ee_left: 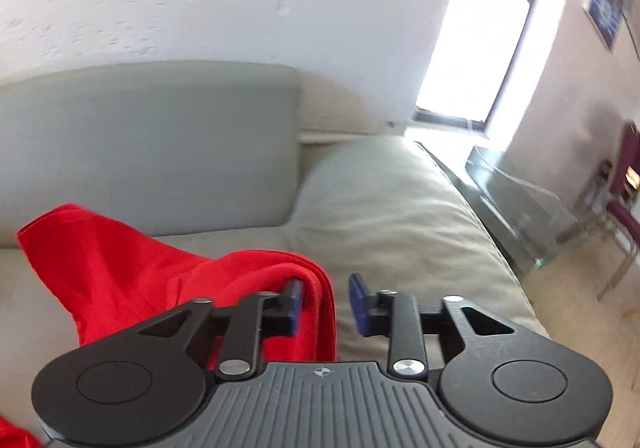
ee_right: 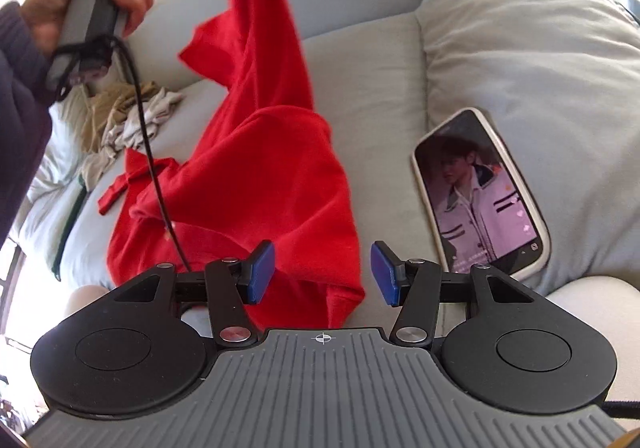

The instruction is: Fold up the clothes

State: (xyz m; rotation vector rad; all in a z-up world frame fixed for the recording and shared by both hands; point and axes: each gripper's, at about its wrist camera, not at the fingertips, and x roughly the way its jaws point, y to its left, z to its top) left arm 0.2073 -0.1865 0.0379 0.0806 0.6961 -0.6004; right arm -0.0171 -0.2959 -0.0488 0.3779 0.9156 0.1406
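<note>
One red shirt hangs lengthwise from the raised left claw — jaws apart, cloth draped over one finger — down onto the sofa, its lower end just ahead of the nearer right claw, wide and empty.

The red garment was soft matt cloth, and the sofa wore a dull, woven grey fabric. Each gripper's 2 fingers carried smooth blue pads, probably rubber, while the phone showed a glossy screen.
</note>
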